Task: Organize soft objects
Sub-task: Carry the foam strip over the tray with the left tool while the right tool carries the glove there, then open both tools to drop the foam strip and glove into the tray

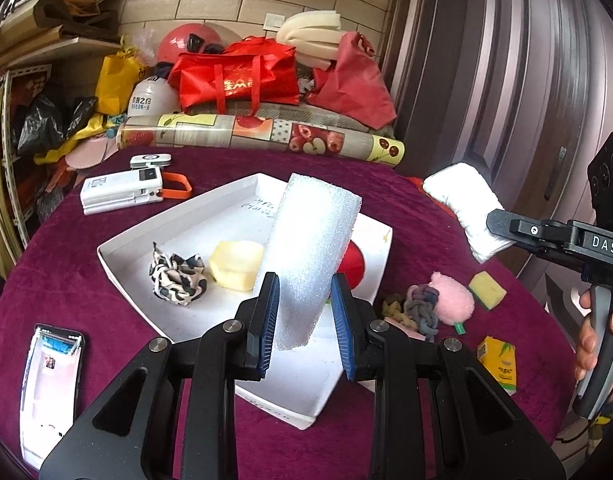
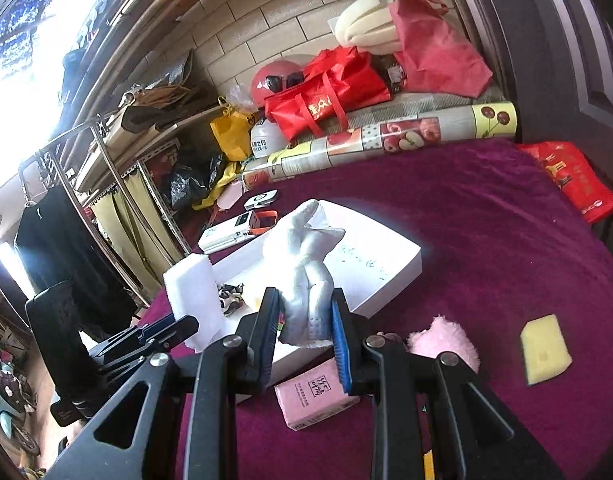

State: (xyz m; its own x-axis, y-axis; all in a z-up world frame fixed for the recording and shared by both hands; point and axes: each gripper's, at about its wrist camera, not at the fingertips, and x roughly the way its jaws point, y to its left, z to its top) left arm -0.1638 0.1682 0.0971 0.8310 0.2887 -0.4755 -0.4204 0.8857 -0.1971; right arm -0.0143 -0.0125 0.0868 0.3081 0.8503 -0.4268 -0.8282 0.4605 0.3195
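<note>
My left gripper [image 1: 304,322] is shut on a white foam block [image 1: 312,256] and holds it over the white tray [image 1: 146,236]. The tray holds a leopard-print scrunchie [image 1: 177,278], a yellow sponge [image 1: 236,265] and a red ball [image 1: 352,266]. My right gripper [image 2: 304,338] is shut on a white folded cloth [image 2: 306,268], held above the tray's [image 2: 390,276] near edge. The cloth also shows at the right of the left wrist view [image 1: 464,208]. A pink plush [image 1: 452,298], a braided scrunchie [image 1: 416,306] and a yellow-green sponge [image 1: 486,290] lie on the maroon tablecloth.
A phone [image 1: 50,388] lies at the front left, white power banks [image 1: 122,192] at the back left. A yellow tissue pack [image 1: 498,364] and a pink tissue pack [image 2: 314,400] lie near the tray. A rolled fruit-print mat [image 1: 262,134] and red bags [image 1: 242,76] stand behind the table.
</note>
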